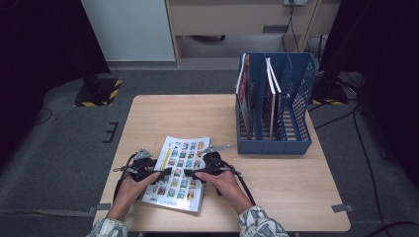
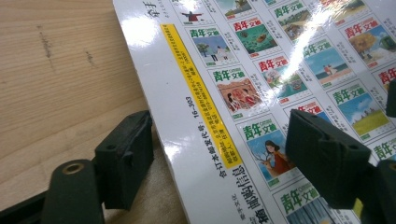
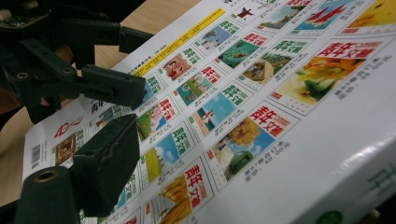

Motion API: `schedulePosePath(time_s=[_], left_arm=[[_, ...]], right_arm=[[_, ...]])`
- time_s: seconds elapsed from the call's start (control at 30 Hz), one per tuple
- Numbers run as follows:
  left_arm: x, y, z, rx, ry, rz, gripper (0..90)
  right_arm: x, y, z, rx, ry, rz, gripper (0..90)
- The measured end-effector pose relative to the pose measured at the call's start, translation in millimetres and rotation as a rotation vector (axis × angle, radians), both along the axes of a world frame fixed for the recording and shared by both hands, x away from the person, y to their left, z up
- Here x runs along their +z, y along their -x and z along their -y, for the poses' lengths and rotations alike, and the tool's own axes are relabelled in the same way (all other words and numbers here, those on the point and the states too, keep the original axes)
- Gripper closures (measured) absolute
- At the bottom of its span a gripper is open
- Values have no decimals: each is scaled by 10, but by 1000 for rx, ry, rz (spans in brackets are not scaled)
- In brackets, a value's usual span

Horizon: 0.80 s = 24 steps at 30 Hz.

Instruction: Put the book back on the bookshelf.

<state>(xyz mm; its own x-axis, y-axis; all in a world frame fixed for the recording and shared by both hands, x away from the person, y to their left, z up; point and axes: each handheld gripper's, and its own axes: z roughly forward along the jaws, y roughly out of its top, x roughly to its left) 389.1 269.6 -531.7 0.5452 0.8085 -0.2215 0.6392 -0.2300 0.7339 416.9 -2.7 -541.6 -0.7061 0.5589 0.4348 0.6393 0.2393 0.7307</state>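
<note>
A thick magazine [image 1: 185, 148], its white cover printed with rows of small pictures, lies flat near the table's front edge. My left gripper [image 1: 165, 173] stands open astride the magazine's left edge [image 2: 187, 154]: one jaw rests on the wood beside it, the other hangs over the cover. My right gripper [image 1: 190, 173] has the magazine's right edge [image 3: 327, 154] between its jaws. One of its fingers [image 3: 112, 154] lies against the cover, and the other is hidden under the book. The left gripper [image 3: 144, 63] also appears in the right gripper view, at the top left.
A blue file rack [image 1: 274, 108] with several slots stands at the table's back right and holds a few upright magazines [image 1: 271, 84]. The wooden table [image 1: 178, 113] has bare room behind and left of the magazine. Grey floor surrounds it.
</note>
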Motion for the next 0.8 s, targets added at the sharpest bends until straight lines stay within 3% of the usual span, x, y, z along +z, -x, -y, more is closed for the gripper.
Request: schedulePosePath(time_s=[0.23, 0.5, 0.67, 0.8], left_arm=[[5, 9, 8, 10, -4, -3, 208], [14, 21, 32, 32, -11, -8, 204], [14, 24, 41, 44, -9, -11, 203], [18, 22, 46, 53, -7, -18, 205]], right_arm=[[21, -86, 1, -3, 12, -22, 189], [69, -228, -62, -10, 16, -105, 258], [101, -271, -52, -16, 11, -117, 355], [209, -292, -90, -16, 38, -109, 434]])
